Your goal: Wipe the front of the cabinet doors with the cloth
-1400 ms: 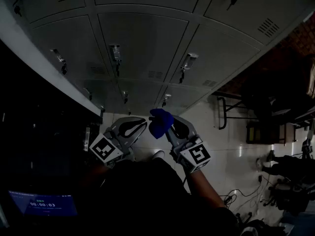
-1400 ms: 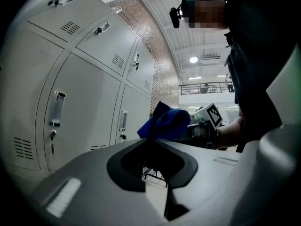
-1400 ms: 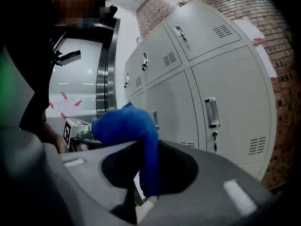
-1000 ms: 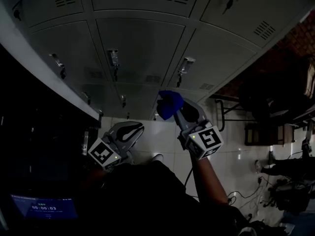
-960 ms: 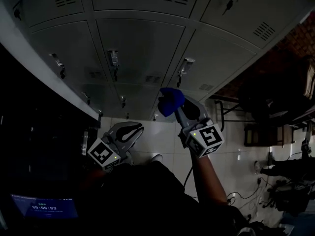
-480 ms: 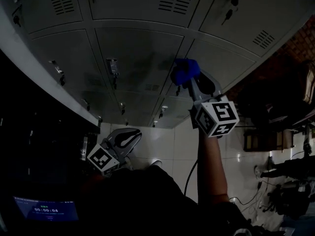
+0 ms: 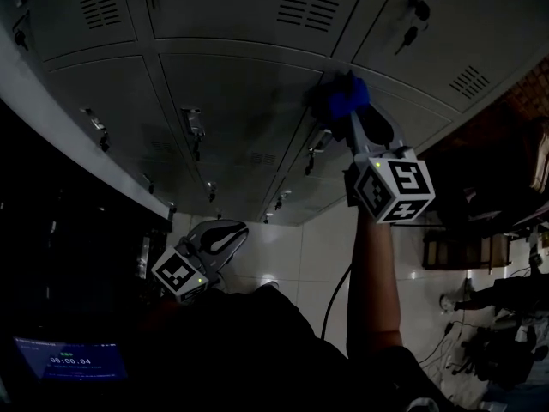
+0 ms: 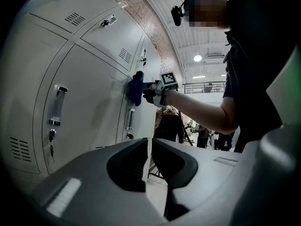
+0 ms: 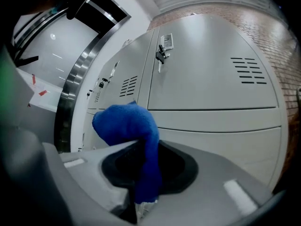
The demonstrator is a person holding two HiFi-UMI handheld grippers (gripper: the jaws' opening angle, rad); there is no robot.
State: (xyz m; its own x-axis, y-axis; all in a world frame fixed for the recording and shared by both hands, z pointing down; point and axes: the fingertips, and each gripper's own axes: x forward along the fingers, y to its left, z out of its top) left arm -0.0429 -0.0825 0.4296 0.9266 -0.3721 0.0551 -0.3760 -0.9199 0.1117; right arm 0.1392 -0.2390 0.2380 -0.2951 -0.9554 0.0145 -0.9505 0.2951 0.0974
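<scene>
A blue cloth [image 7: 341, 99] is bunched at the tip of my right gripper [image 7: 347, 110], which is shut on it and raised against a grey cabinet door [image 7: 240, 110]. Seen from the left gripper view, the cloth [image 8: 136, 88] touches the door face [image 8: 89, 107]. In the right gripper view the cloth [image 9: 129, 126] hangs down between the jaws, with the doors [image 9: 211, 79] close behind. My left gripper [image 7: 225, 233] hangs low near my body, shut with nothing in it; its jaws [image 8: 149, 161] meet with only a thin slit.
The lockers form a grid of doors with handles [image 7: 194, 124], vents [image 7: 306, 3] and key locks [image 7: 413, 29]. A dark frame edge [image 7: 51, 136] runs along the left. White tiled floor [image 7: 309, 247] lies below, with dark furniture [image 7: 455, 239] at the right.
My right gripper has risen from beside the left one up to the cabinet door, carrying the blue cloth. The left gripper has stayed low and almost still.
</scene>
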